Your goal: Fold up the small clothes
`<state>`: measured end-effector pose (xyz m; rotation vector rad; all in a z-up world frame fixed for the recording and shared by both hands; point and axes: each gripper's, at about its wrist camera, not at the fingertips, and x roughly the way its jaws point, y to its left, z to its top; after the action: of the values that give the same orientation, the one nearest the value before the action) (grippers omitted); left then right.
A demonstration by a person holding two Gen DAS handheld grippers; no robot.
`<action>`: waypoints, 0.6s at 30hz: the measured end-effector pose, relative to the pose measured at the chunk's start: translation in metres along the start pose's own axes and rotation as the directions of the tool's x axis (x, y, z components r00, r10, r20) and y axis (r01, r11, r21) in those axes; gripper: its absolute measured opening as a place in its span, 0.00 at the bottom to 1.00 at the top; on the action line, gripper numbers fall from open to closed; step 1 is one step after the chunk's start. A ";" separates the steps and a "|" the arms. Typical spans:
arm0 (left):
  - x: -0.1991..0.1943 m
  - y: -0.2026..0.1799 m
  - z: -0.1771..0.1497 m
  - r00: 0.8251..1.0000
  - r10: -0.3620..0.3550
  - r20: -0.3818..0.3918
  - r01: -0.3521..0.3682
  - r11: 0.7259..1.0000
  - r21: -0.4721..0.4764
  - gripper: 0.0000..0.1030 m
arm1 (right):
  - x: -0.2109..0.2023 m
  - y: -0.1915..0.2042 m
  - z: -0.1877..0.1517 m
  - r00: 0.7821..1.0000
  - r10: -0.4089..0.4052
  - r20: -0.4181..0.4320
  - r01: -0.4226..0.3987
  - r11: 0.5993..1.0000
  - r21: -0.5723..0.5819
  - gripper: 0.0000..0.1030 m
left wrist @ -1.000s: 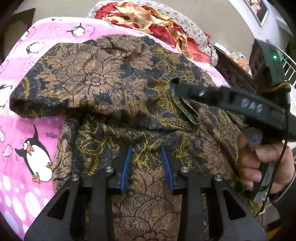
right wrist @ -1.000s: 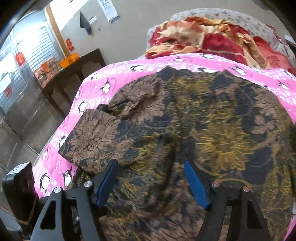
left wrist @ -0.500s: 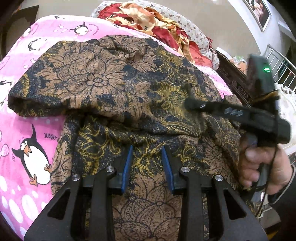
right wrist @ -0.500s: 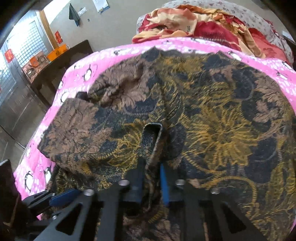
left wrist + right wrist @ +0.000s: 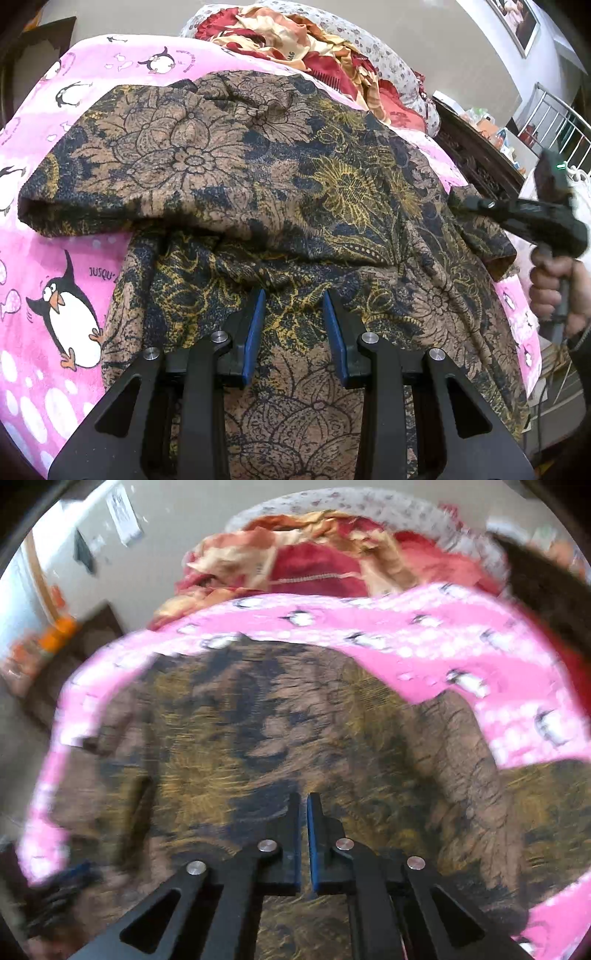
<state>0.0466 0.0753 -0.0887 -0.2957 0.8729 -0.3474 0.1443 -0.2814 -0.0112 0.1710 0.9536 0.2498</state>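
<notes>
A brown, black and gold floral garment [image 5: 266, 192] lies spread on a pink penguin blanket [image 5: 62, 280]. Its left sleeve is folded across the body. My left gripper [image 5: 293, 299] is open, its blue pads just above the garment's lower middle. My right gripper [image 5: 458, 205] is at the garment's right sleeve, shut on the sleeve edge. In the blurred right wrist view the right gripper [image 5: 302, 805] has its jaws nearly together over the garment [image 5: 258, 738]; the pinched cloth is hard to make out there.
A red and cream quilt [image 5: 295, 40] and a spotted pillow [image 5: 384, 62] lie at the head of the bed. Dark carved furniture [image 5: 476, 155] stands on the right. A dark table [image 5: 92, 635] stands on the left in the right wrist view.
My right gripper closed on a fold of the garment near its middle and has carried it to the right side. The right wrist view is now blurred by motion. The left gripper stayed put.
</notes>
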 end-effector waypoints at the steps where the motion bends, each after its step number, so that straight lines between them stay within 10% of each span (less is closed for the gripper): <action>1: 0.000 0.000 0.000 1.000 0.001 -0.001 -0.001 1.000 0.002 0.30 | -0.005 0.007 -0.002 0.997 0.081 0.008 -0.081 0.997 0.005 0.03; 3: 0.001 0.000 0.000 1.000 0.002 -0.003 -0.002 1.000 0.002 0.30 | -0.012 0.037 -0.008 0.983 0.177 0.041 -0.175 0.984 -0.042 0.08; 5: 0.000 0.000 0.000 1.000 -0.002 -0.003 0.002 1.000 0.000 0.30 | -0.008 0.071 -0.017 0.968 0.247 0.042 -0.244 0.968 -0.058 0.57; 7: 0.001 0.001 0.001 1.000 -0.005 -0.002 0.005 1.000 -0.004 0.30 | 0.000 0.096 -0.024 0.962 0.264 0.065 -0.258 0.962 -0.089 0.66; 15: 0.001 0.003 0.001 1.000 -0.018 0.001 0.018 1.000 -0.013 0.30 | 0.068 0.131 -0.044 0.981 0.173 -0.085 -0.179 0.981 -0.070 0.44; 18: 0.001 0.004 0.001 1.000 -0.022 0.001 0.022 1.000 -0.017 0.30 | 0.077 0.128 -0.046 0.979 0.195 -0.065 -0.199 0.978 -0.057 0.20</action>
<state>0.0484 0.0784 -0.0900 -0.3217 0.8723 -0.3603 0.1319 -0.1351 -0.0648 0.2010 0.9868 0.4695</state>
